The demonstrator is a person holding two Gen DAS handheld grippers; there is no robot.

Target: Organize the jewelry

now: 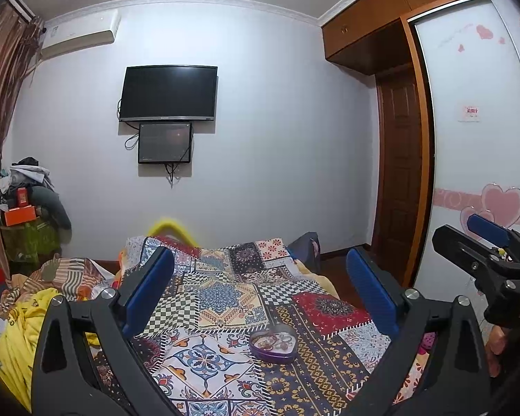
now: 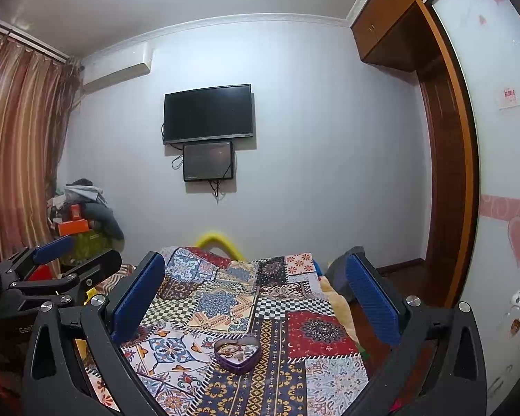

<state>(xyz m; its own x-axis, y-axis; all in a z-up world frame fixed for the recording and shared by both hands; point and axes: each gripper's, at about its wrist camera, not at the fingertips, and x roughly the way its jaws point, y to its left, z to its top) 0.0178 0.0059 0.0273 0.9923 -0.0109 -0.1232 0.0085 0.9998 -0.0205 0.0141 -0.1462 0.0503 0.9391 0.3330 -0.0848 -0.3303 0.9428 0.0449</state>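
A purple heart-shaped tin (image 1: 273,344) sits open on the patchwork bedspread (image 1: 222,298), with jewelry lying inside it. It also shows in the right wrist view (image 2: 237,352). My left gripper (image 1: 260,294) is open and empty, raised above the bed, with the tin low between its blue pads. My right gripper (image 2: 256,294) is open and empty too, with the tin below and between its fingers. The right gripper shows at the right edge of the left wrist view (image 1: 485,242). The left gripper shows at the left edge of the right wrist view (image 2: 62,260).
A pile of clothes (image 1: 34,312) lies left of the bed. A cluttered stand with orange boxes (image 1: 20,211) is in the far left corner by the curtain. A TV (image 1: 169,93) hangs on the far wall. A wardrobe (image 1: 478,138) and a door (image 1: 398,173) are on the right.
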